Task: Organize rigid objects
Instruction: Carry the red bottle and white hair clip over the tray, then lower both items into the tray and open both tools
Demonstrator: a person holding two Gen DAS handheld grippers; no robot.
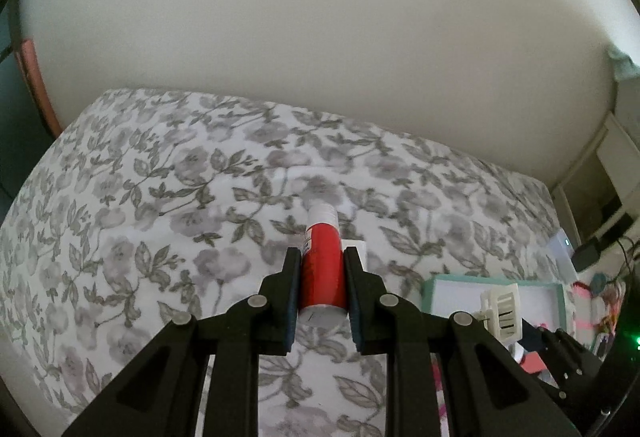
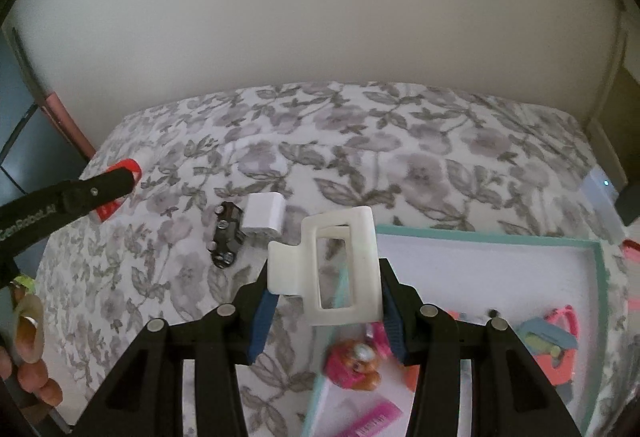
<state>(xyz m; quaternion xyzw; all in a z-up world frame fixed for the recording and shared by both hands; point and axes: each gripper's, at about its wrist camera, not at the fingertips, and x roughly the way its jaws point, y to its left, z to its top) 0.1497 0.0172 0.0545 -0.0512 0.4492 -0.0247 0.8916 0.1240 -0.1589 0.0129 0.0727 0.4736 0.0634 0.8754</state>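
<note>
My left gripper (image 1: 322,257) is shut on a red paint bottle (image 1: 322,277) with a white cap, held above the floral bedspread (image 1: 160,197). It also shows in the right wrist view (image 2: 120,177) at far left. My right gripper (image 2: 324,269) is shut on a cream hair claw clip (image 2: 340,269), held over the left edge of a teal-rimmed white tray (image 2: 480,235). The clip and tray also show in the left wrist view, the clip (image 1: 502,311) over the tray (image 1: 496,279). A black toy car (image 2: 227,235) and a white charger block (image 2: 264,217) lie on the bed.
The tray holds small pink toys (image 2: 356,361), a pink comb (image 2: 376,419) and a pink-and-blue item (image 2: 552,341). A white wall (image 2: 320,17) stands behind the bed. A clear box (image 2: 602,205) sits at the right edge. A white block (image 1: 357,249) lies under the bottle.
</note>
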